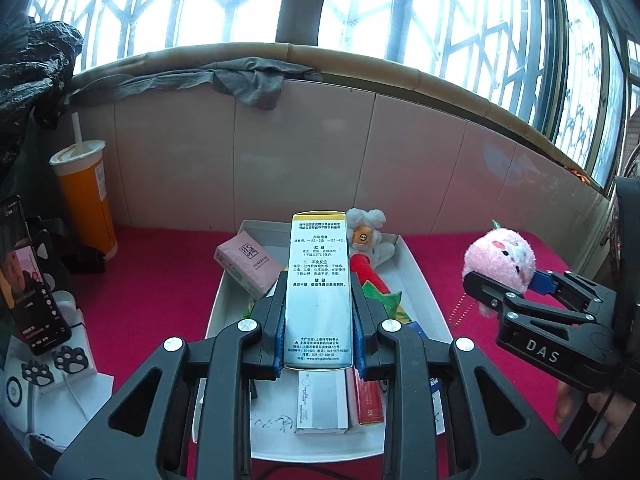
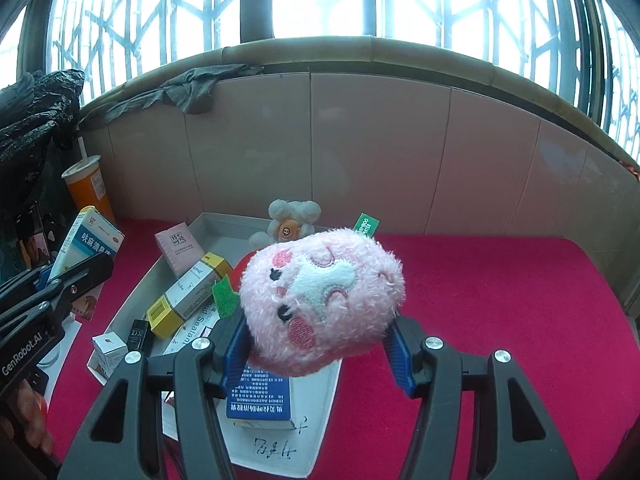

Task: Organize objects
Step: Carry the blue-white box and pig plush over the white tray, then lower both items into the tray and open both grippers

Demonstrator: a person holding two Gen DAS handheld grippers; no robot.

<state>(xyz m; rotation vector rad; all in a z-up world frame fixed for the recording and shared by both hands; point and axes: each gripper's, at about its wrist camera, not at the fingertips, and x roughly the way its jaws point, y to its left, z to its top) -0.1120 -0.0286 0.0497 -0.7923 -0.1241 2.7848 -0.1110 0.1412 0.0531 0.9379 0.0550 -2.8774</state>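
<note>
While both of my claws are loaded and lifted, the step in hand, as I judge it, is to set each item down in the white tray [image 1: 424, 280] without disturbing what already lies there. My left claw [image 1: 319, 320] is closed to the width of a tall medicine box [image 1: 319, 292], its blue pads pressing the two long sides low down, so the box stands upright above the tray's middle. To place it well I should tip it flat and lower it into a bare patch, probably near the pink box [image 1: 248, 266] at the far left, not on top of the red carton [image 1: 370, 400] or the white box [image 1: 322, 404] beneath my fingers. My right claw [image 2: 320, 340] is closed only partway, squeezing a pink plush toy [image 2: 322, 300] across its soft body; the plush bulges above the pads, so the hold looks loose and I should move slowly. It hangs over the tray's right edge and the red worktop [image 2: 500, 300], above a blue box [image 2: 260, 396]. A white plush flower [image 2: 294, 218] already sits at the tray's far end, so the soft toys may belong together there. The yellow-ended box [image 2: 188, 296] lies slanted in the way, and I should steer round it.
</note>
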